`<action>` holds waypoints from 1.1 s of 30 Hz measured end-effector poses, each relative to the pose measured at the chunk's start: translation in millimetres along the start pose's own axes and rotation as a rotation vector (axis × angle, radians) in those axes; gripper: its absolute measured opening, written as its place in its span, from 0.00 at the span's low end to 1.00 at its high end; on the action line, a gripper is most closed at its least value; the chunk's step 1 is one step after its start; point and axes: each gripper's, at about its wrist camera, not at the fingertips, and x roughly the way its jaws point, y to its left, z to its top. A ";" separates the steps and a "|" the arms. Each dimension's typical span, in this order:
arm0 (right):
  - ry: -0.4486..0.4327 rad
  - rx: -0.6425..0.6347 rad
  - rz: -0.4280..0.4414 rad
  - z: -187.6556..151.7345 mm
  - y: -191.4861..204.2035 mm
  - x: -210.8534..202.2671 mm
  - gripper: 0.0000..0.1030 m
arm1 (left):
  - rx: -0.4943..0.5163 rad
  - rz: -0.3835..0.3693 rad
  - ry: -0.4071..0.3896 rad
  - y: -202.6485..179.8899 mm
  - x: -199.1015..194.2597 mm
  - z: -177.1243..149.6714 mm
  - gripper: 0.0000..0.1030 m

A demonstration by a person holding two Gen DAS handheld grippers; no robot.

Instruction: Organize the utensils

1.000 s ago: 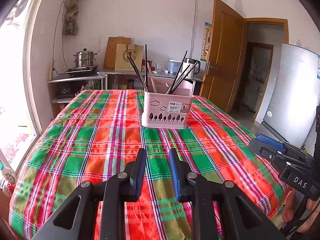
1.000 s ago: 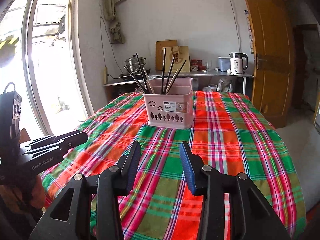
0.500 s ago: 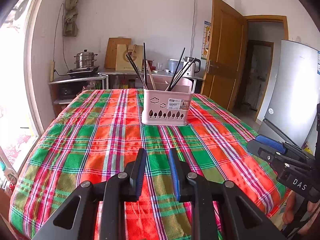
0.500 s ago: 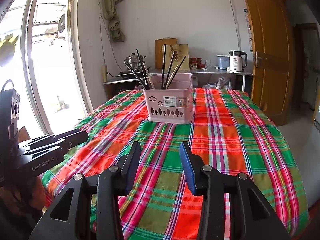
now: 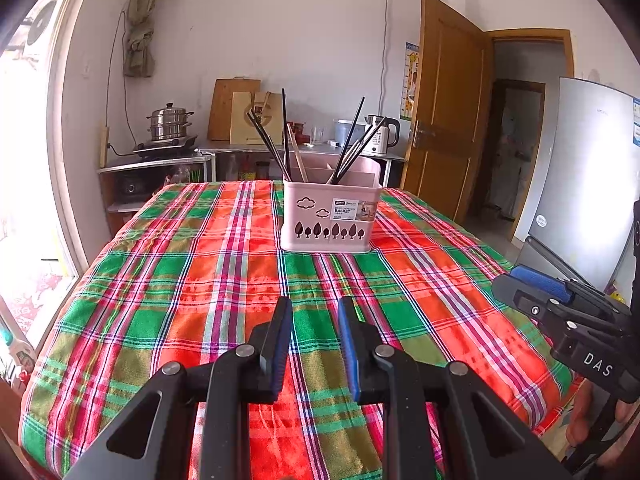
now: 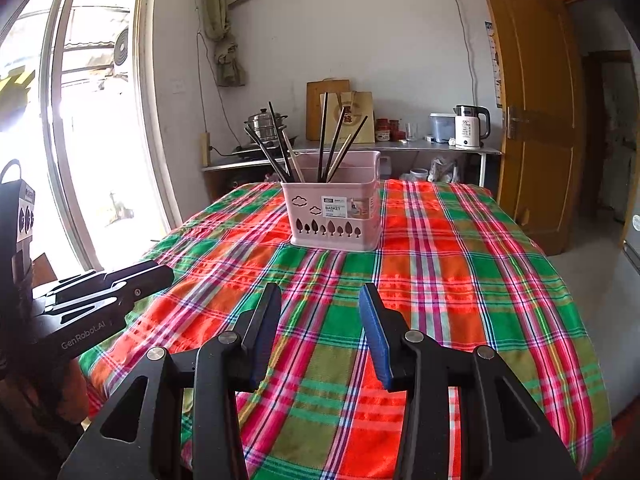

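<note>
With both the left gripper [image 5: 313, 312] and right gripper [image 6: 320, 300] spread and empty, you pinch those thin, stiff, slippery chopsticks [image 5: 280, 140] mid-shaft above the pink basket [image 5: 330, 216] at center frame.

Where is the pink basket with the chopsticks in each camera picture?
Left wrist view: the pink basket stands just right of centre on the plaid tablecloth, beyond the open left gripper.
Right wrist view: the basket stands near centre, beyond the open right gripper.
Shared landmark: the white kettle on the back counter.
</note>
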 end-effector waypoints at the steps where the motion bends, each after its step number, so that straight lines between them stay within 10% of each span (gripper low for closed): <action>1: 0.000 0.001 0.001 0.5 0.0 0.0 0.40 | 0.001 0.000 -0.001 -0.5 -0.3 0.0 0.22; 33: 0.011 0.003 0.006 0.8 2.0 1.9 0.41 | 0.015 -0.002 -0.001 -5.1 -2.4 -0.1 0.22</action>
